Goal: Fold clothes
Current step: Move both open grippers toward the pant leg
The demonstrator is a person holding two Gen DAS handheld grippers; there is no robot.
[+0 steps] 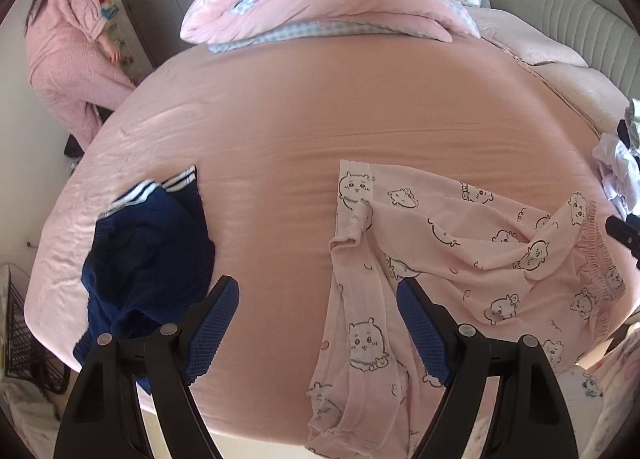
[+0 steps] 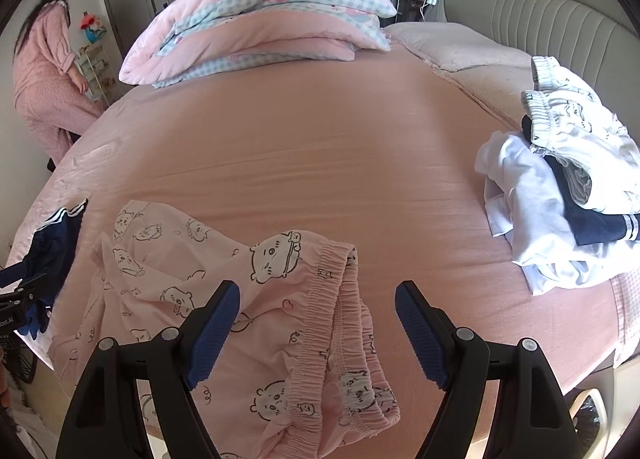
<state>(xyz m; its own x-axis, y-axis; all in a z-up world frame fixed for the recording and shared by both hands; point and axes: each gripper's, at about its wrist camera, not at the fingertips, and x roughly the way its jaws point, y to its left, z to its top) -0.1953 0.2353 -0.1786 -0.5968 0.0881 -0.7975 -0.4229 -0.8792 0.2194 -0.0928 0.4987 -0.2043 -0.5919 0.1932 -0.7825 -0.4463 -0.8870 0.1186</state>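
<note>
Your left gripper [image 1: 318, 323] hovers over the pink bed sheet [image 1: 304, 131] with its jaws spread wide, gripping nothing. The pink printed pyjama trousers [image 1: 452, 271] lie crumpled at your right finger [image 1: 420, 333]. A navy striped garment [image 1: 148, 255] lies bunched beside your left finger [image 1: 214, 329].

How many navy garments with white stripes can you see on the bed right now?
2. One navy garment lies crumpled at the bed's left edge; another navy piece is sandwiched in the clothes pile on the right. More may be hidden inside it.
</note>
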